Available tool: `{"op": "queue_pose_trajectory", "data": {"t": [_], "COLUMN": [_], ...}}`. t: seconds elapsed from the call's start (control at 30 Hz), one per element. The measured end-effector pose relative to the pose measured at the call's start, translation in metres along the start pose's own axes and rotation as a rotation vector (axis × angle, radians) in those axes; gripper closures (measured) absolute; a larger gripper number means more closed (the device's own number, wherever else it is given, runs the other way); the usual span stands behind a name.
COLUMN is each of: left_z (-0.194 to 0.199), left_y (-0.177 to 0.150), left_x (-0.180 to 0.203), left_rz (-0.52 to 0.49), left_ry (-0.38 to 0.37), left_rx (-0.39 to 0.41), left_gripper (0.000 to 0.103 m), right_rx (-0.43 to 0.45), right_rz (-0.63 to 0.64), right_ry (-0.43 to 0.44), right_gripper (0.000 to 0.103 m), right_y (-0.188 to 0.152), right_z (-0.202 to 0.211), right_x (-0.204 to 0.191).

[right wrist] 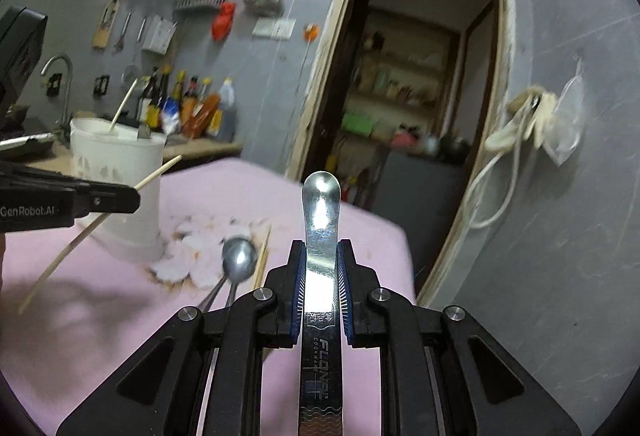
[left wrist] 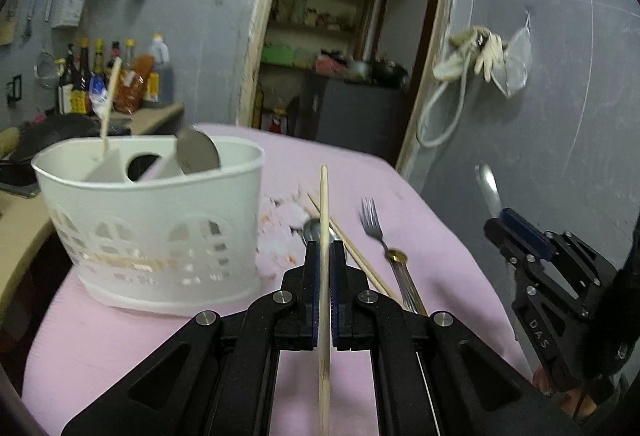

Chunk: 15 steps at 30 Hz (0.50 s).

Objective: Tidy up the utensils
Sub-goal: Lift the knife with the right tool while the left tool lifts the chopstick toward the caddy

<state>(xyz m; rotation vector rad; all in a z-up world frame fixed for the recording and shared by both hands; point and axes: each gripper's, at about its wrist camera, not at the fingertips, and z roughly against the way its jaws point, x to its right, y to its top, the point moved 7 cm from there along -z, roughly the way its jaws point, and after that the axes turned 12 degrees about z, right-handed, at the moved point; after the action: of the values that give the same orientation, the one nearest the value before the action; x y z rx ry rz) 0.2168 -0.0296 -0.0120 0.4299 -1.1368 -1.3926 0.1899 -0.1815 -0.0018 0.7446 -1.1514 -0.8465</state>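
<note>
My left gripper (left wrist: 325, 248) is shut on a bamboo chopstick (left wrist: 324, 220), held above the pink table. A white utensil caddy (left wrist: 152, 236) stands left of it, holding a chopstick (left wrist: 110, 104) and a metal spoon (left wrist: 198, 154). On the cloth lie a spoon (left wrist: 314, 230), another chopstick (left wrist: 352, 252) and a fork (left wrist: 374, 224). My right gripper (right wrist: 322, 248) is shut on a steel utensil handle (right wrist: 321, 220), raised at the right; it also shows in the left wrist view (left wrist: 500, 222). The caddy (right wrist: 116, 156) and table spoon (right wrist: 239, 260) show in the right wrist view.
The pink cloth (left wrist: 120, 340) covers the table, with a pale floral patch (left wrist: 280, 224) in its middle. A counter with sauce bottles (left wrist: 116, 76) and a dark pan (left wrist: 52, 132) lies behind left. An open doorway (left wrist: 344, 36) and grey wall with hanging gloves (left wrist: 480, 52) are behind.
</note>
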Motion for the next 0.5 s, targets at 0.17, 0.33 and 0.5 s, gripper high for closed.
{"op": "queue_pose_trajectory", "data": {"t": [0.17,0.33,0.5], "left_z": [0.021,0.043,0.067], "left_y": [0.019,0.043,0.073], "left_x": [0.002,-0.005,-0.028], "left_rz": [0.015,0.035,0.069], "left_ry": [-0.009,-0.050,-0.069], "left_rx": [0.146,0.289,0.399], "left_gripper": [0.101,0.101,0.101], "right_rx": [0.130,0.258,0.353], "right_rz": [0.001,-0.024,-0.048], "right_ry": [-0.095,-0.134,-0.126], "right_gripper": [0.090,0.090,0.090], "right_y": [0.031,0.065,0.095], "right_z": [0.014,0.027,0.030], "right_x": [0.003,-0.001,-0.011]}}
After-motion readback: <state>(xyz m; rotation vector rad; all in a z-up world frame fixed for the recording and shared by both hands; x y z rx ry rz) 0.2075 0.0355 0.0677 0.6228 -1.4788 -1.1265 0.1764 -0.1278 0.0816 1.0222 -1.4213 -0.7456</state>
